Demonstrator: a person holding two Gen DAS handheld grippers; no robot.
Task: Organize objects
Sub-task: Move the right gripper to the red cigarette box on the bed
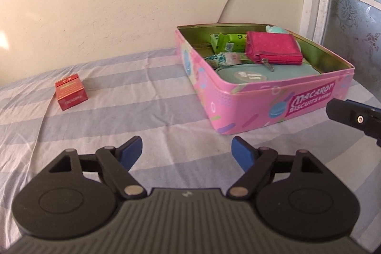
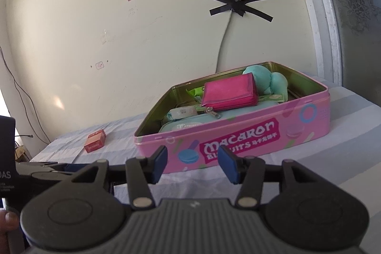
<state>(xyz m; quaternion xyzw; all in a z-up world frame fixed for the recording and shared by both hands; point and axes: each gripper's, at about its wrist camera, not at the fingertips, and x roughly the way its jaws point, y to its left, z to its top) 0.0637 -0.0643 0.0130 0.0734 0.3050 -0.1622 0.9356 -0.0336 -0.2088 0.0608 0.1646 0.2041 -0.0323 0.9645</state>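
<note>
1. The small red box (image 1: 71, 95) lies alone on the striped sheet (image 1: 147, 125), well apart from the pink Macaron biscuit tin (image 1: 273, 108).
2. Risk: it could be overlooked, or slide away if nudged.
3. The left gripper (image 1: 187, 150) and the right gripper (image 2: 192, 164) are both partly open and empty.

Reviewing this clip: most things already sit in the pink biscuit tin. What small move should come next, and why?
Probably swing the left gripper, open and empty, leftward toward the small red box. It is the only loose item on the striped sheet, lying apart from the pink tin, which already holds the pink wallet and other items.
</note>
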